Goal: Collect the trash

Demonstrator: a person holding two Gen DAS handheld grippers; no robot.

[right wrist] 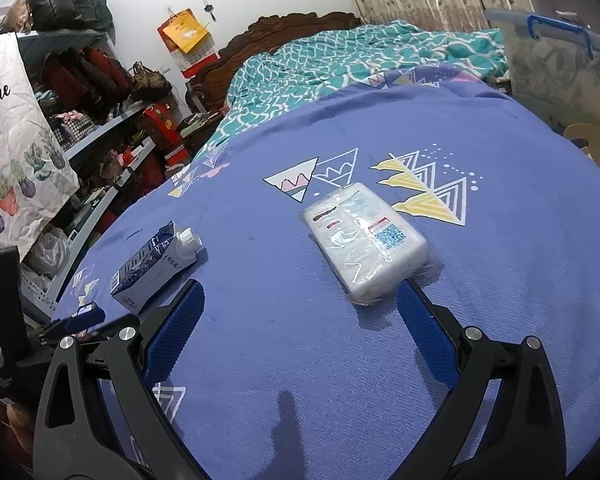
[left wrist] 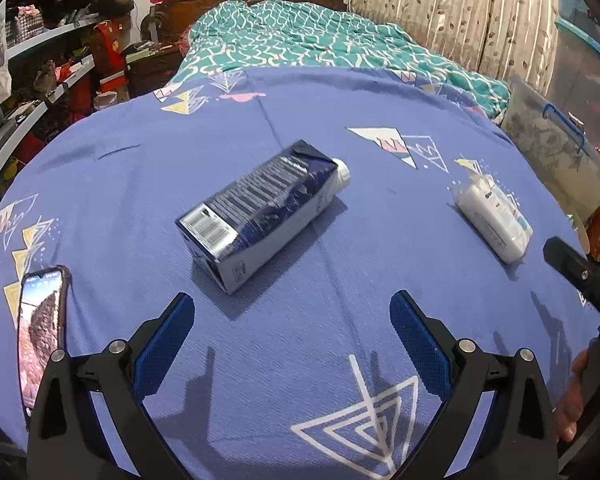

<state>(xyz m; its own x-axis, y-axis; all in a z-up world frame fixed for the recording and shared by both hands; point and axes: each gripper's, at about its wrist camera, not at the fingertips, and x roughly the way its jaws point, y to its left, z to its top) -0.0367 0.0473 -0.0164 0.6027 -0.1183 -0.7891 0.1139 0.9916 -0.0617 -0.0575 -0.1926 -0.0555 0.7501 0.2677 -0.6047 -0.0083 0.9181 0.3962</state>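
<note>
A dark blue milk carton [left wrist: 260,212] with a white cap lies on its side on the purple bedsheet [left wrist: 300,352]. My left gripper [left wrist: 292,308] is open and empty, just short of the carton. A white plastic-wrapped tissue pack [left wrist: 494,218] lies to the right. In the right wrist view the tissue pack [right wrist: 364,240] lies just ahead of my open, empty right gripper [right wrist: 300,300], near its right finger. The carton [right wrist: 156,266] shows at the left there. A part of the right gripper shows at the left wrist view's right edge [left wrist: 580,280].
A phone [left wrist: 40,328] with a lit screen lies on the sheet at the left. A teal quilt [left wrist: 300,36] is bunched at the bed's far end. Cluttered shelves [left wrist: 40,80] stand left. A clear storage bin [left wrist: 556,148] stands right. A paper bag [right wrist: 16,140] hangs at the left.
</note>
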